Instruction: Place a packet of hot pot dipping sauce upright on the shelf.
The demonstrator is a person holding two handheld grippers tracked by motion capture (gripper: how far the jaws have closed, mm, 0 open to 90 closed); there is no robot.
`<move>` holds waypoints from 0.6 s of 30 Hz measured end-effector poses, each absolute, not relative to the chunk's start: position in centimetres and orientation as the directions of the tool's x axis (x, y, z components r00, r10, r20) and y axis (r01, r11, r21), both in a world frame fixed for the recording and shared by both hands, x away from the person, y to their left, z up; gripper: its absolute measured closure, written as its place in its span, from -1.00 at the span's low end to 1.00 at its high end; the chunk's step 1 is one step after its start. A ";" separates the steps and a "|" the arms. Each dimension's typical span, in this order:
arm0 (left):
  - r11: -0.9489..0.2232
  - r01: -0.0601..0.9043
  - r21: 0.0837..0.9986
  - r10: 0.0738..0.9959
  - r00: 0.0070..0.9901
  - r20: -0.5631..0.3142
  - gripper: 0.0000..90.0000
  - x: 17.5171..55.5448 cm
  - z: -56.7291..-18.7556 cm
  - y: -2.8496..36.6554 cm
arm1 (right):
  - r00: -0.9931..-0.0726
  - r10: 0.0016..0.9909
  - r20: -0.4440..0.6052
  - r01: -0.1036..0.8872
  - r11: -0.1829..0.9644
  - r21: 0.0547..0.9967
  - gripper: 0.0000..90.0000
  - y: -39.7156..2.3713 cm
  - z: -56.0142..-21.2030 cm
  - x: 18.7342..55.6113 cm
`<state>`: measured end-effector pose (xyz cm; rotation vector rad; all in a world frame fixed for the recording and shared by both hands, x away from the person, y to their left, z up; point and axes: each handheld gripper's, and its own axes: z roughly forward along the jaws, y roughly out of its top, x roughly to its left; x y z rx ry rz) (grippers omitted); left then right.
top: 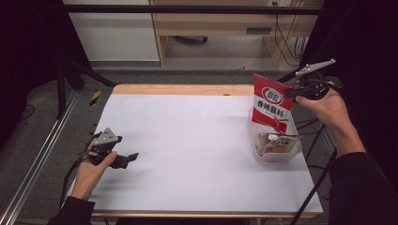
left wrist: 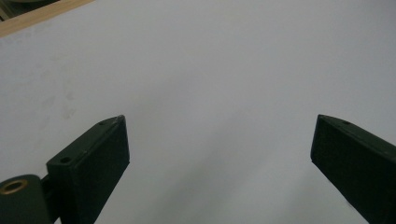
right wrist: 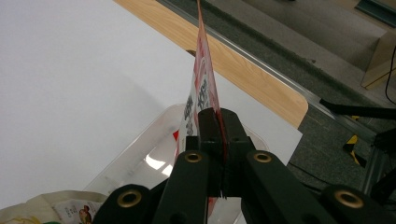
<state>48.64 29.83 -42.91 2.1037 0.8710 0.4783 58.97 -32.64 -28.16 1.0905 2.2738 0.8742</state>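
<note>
The right gripper is pinching the upper right edge of a red sauce packet, its jaws clamped flat on the thin film, as the right gripper view shows with the packet rising edge-on from between them. Gripping it by a top corner is letting the packet hang straight down, which probably makes it easier to steer in or out of the narrow clear plastic tub without crumpling. The packet is hanging directly over the far end of the tub, its lower edge dipping at or just inside the rim; whether it is touching the tub wall I cannot tell. A second, pale packet is lying inside the tub at its near end, just below the red one. The tub itself is sitting on the white table, close to the right edge.

The left gripper is resting well apart from the tub, far to its left, with jaws spread wide and nothing between them; the left gripper view shows bare table between the two black fingers. It is probably being kept idle and out of the way while the right hand is working alone.
</note>
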 end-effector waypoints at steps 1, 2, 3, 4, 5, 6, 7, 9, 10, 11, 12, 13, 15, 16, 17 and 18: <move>-0.449 0.420 0.788 0.720 0.693 0.041 -0.91 48.6 -42.9 29.8 | -0.567 0.813 -0.129 0.517 0.474 0.713 0.99 -32.7 -28.3 59.0; -0.449 0.420 0.789 0.720 0.693 0.041 -0.91 48.6 -42.9 29.8 | -0.566 0.814 -0.131 0.518 0.475 0.712 0.99 -32.8 -28.3 59.0; -0.448 0.419 0.790 0.720 0.693 0.041 -0.91 48.6 -42.9 29.9 | -0.557 0.821 -0.126 0.525 0.466 0.712 0.99 -32.9 -28.4 59.0; -0.448 0.419 0.790 0.720 0.693 0.041 -0.91 48.6 -42.9 29.9 | -0.556 0.821 -0.128 0.531 0.469 0.706 0.99 -33.0 -28.4 59.0; -0.448 0.419 0.789 0.720 0.693 0.041 -0.91 48.6 -42.9 29.9 | -0.554 0.822 -0.130 0.534 0.470 0.703 0.99 -33.1 -28.5 59.0; -0.449 0.420 0.789 0.721 0.692 0.041 -0.91 48.6 -42.9 29.9 | -0.550 0.825 -0.131 0.538 0.470 0.700 0.99 -33.2 -28.5 58.9; -0.449 0.421 0.788 0.720 0.693 0.041 -0.91 48.6 -42.9 29.9 | -0.550 0.825 -0.128 0.544 0.471 0.695 0.98 -33.4 -28.6 58.8; -0.450 0.421 0.788 0.719 0.694 0.039 -0.91 48.6 -42.9 29.8 | -0.542 0.831 -0.127 0.554 0.467 0.689 0.98 -33.7 -28.8 58.7; -0.451 0.421 0.787 0.718 0.695 0.039 -0.91 48.7 -42.9 29.8 | -0.540 0.832 -0.123 0.560 0.465 0.686 0.98 -33.9 -28.9 58.6; -0.451 0.421 0.787 0.718 0.695 0.040 -0.91 48.7 -42.9 29.8 | -0.536 0.836 -0.121 0.566 0.462 0.683 0.98 -34.1 -29.0 58.5; -0.451 0.421 0.787 0.718 0.695 0.040 -0.91 48.7 -42.9 29.8 | -0.534 0.837 -0.123 0.567 0.462 0.682 0.97 -34.3 -29.1 58.4; -0.452 0.421 0.786 0.718 0.695 0.040 -0.91 48.7 -42.9 29.8 | -0.530 0.839 -0.123 0.572 0.461 0.678 0.95 -34.4 -29.2 58.4; -0.452 0.422 0.786 0.718 0.695 0.040 -0.91 48.7 -42.9 29.8 | -0.524 0.842 -0.124 0.578 0.459 0.674 0.93 -34.8 -29.5 58.2; -0.451 0.423 0.786 0.719 0.694 0.039 -0.91 48.7 -42.9 29.8 | -0.524 0.843 -0.121 0.581 0.458 0.673 0.92 -34.9 -29.6 58.1; -0.451 0.423 0.786 0.719 0.694 0.039 -0.91 48.7 -42.9 29.8 | -0.522 0.845 -0.115 0.585 0.453 0.673 0.90 -35.0 -29.7 58.1; -0.451 0.423 0.786 0.719 0.694 0.039 -0.91 48.7 -42.9 29.8 | -0.524 0.843 -0.123 0.585 0.461 0.667 0.87 -35.1 -29.8 58.0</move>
